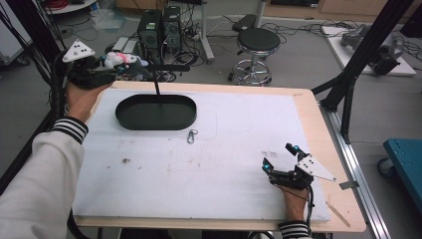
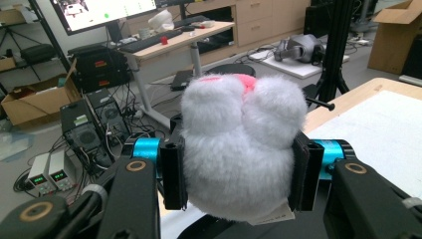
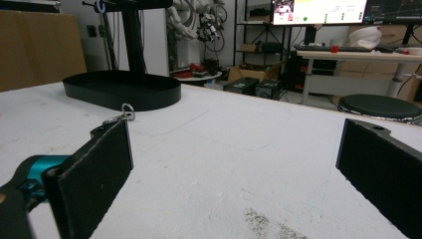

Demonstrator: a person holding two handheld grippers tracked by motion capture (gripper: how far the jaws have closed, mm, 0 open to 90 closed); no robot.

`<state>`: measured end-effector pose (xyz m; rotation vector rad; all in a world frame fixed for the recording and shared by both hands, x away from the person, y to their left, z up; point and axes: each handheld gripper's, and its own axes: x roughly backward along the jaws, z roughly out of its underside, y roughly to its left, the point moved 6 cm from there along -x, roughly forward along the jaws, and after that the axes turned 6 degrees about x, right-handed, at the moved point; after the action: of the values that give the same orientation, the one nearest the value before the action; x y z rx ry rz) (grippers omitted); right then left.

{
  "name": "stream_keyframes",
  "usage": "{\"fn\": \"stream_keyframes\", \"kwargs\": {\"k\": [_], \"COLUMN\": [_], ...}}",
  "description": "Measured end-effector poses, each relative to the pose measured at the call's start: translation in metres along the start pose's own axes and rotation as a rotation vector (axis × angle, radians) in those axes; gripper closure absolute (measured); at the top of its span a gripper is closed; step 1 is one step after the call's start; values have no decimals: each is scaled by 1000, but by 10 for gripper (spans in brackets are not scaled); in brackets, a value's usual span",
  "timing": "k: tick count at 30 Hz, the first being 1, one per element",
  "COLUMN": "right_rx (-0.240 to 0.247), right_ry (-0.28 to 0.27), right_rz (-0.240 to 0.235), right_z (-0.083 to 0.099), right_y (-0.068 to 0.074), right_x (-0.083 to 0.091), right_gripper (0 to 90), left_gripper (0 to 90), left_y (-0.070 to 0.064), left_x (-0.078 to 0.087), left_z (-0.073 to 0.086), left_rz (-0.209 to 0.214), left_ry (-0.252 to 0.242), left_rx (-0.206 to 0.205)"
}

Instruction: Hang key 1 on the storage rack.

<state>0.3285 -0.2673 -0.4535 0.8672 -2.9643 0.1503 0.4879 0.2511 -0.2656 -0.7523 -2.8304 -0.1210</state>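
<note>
Your left gripper (image 2: 234, 169) clamps the plush toy (image 2: 241, 149) squarely between its jaws, keeping it secure; your right gripper (image 3: 234, 164) rests with jaws wide, the clasp (image 3: 119, 117) just beyond its left jaw.

The tray (image 1: 156, 112) is sitting on the table's (image 1: 308, 114) far left part. The key clip (image 1: 192, 135) is lying just in front of it, toward the right.

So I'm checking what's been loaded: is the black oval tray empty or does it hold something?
Empty. In the high view the black oval tray has a bare floor; only the stand's thin post rises from it.
</note>
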Motion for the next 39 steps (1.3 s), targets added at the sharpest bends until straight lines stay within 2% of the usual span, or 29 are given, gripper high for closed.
{"fn": "stream_keyframes", "kwargs": {"k": [8,10,20,28,33,38,39], "right_rx": [10,11,16,19,17,28,29], "right_ry": [5,3,-5,-3,1,0,0], "right_rz": [-1,-1,11,13,15,17,17], "right_z": [1,1,1,2,2,2,2], "right_y": [1,1,1,1,2,2,2], "right_x": [-1,-1,-1,0,0,-1,-1], "right_gripper": [6,6,6,6,6,6,6], "left_gripper": [534,534,534,534,534,534,534], "left_y": [-1,-2,-5,-17,-27,-28,-28], "left_x": [-9,-12,-25,-31,-35,-33,-31], "left_z": [-2,-1,4,5,8,11,17], "left_rz": [1,4,11,40,51,53,50], "left_ry": [9,2,15,19,35,33,37], "left_rx": [-8,5,20,30,16,29,37]}}
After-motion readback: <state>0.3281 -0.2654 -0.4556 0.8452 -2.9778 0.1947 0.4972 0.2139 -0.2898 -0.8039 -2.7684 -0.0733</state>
